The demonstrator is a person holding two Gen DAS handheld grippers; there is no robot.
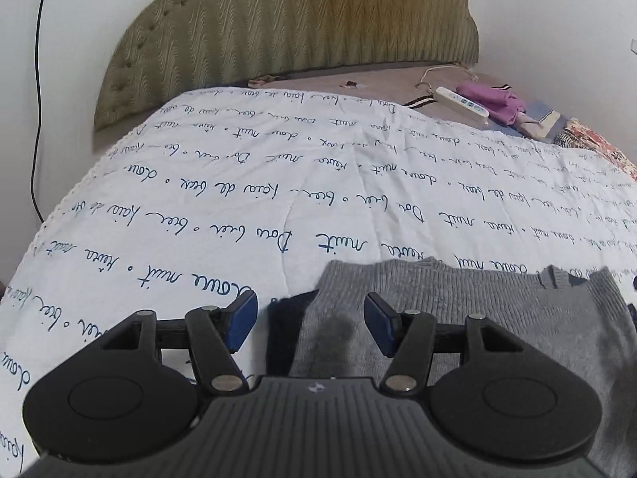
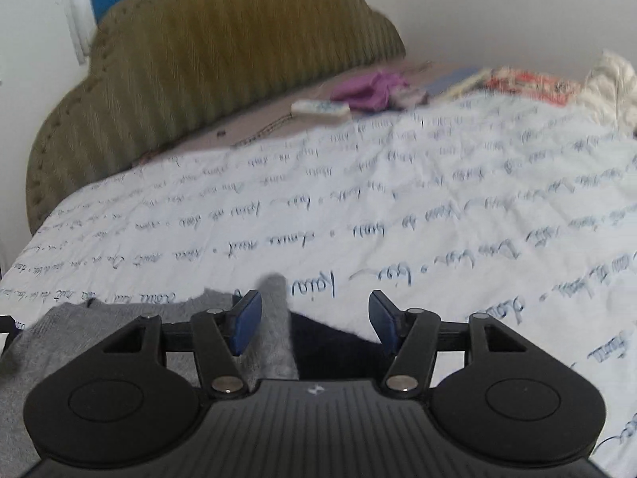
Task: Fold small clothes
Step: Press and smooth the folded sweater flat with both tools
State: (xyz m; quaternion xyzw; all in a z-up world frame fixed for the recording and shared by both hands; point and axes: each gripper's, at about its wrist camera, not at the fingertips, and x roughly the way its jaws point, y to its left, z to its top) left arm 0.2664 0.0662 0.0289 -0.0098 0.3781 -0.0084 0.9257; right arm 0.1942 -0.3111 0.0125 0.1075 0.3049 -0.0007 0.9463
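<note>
A small grey knitted sweater (image 1: 458, 310) lies flat on the white bedspread with blue script (image 1: 278, 183). A dark navy part (image 1: 284, 330) shows at its left edge. My left gripper (image 1: 310, 324) is open and empty, its jaws standing over the sweater's left edge. In the right wrist view the grey sweater (image 2: 119, 318) lies at lower left, with a grey strip (image 2: 276, 318) and a dark navy part (image 2: 334, 348) between the jaws. My right gripper (image 2: 314, 324) is open and empty above that right edge.
An olive padded headboard (image 1: 298, 32) stands at the far end. A white power strip (image 1: 462, 103), a purple cloth (image 1: 493, 99) and patterned bedding (image 1: 593, 147) lie at the far right. A black cable (image 1: 38, 79) hangs on the left wall.
</note>
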